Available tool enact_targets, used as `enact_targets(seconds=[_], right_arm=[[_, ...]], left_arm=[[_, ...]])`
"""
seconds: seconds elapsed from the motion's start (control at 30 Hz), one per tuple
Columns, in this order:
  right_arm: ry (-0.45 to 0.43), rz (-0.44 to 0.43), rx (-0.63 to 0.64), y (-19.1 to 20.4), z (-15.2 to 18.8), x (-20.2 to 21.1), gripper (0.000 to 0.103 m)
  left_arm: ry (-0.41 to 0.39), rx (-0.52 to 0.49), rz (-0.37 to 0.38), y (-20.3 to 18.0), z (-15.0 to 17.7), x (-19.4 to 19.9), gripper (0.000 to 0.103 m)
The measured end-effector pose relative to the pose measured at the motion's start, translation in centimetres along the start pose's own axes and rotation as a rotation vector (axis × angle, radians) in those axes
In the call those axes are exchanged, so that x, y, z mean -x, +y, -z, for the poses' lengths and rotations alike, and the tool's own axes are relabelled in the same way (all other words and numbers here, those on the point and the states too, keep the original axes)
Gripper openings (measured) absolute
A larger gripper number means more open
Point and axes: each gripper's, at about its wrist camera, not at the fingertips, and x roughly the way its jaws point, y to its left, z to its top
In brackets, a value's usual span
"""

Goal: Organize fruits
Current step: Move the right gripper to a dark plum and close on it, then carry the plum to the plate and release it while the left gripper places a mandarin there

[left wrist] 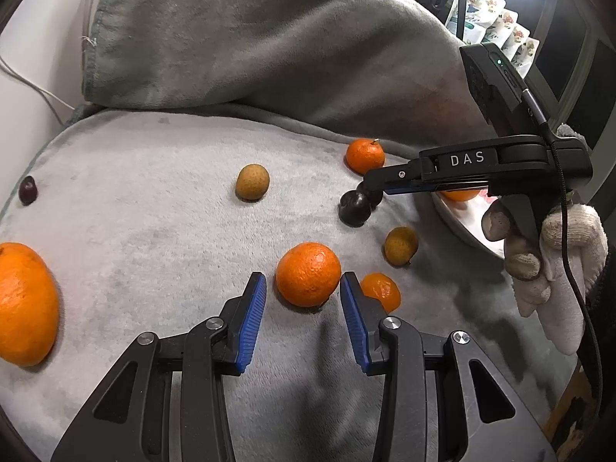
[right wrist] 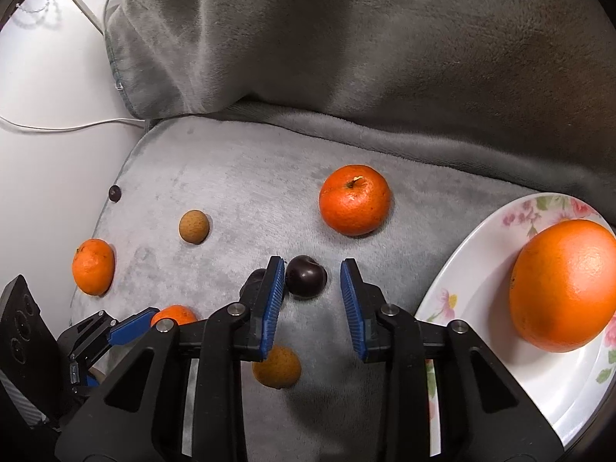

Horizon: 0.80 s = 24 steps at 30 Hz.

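Right wrist view: the right gripper (right wrist: 312,288) is spread wide, a dark plum (right wrist: 306,282) just ahead between its fingers, against the left pad, not gripped. At 3 o'clock a floral plate (right wrist: 473,265) holds one large orange (right wrist: 564,285). The left gripper (left wrist: 302,308) gapes too, a mandarin (left wrist: 308,273) at 12 o'clock. Most fruit lies loose on the grey blanket (left wrist: 154,192); sorting looks barely begun.

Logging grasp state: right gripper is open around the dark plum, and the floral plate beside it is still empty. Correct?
Not quite. The plate is not empty: a large orange already sits on it, as the right wrist view shows. The rest holds: the right gripper is open with the dark plum between its fingers, close to the left one.
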Motion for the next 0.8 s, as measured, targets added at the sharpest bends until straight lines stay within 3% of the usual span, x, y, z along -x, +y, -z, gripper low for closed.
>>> enact_targets(seconds=[0.17,0.27,0.33,0.8], right_arm=[[0.007,-0.007,-0.001,0.1,-0.1,-0.3,0.032],[0.017,-0.003,0.007,0.5,-0.1,-0.7,0.025],[0.014,0.003,0.013,0.7,0.0,-0.7,0.025],[-0.040,-0.009,-0.001,0.5,0.5,0.9,0.023]], left_arm=[[0.016,-0.005,0.003,-0.3,-0.4,-0.8,0.039],[0.018,-0.012,0.001,-0.6,-0.5,-1.1,0.039],[0.018,-0.015,0.005,-0.7,-0.4,-1.3,0.035],[-0.012,0.007,-0.002,-0.4,-0.2,-0.5,0.033]])
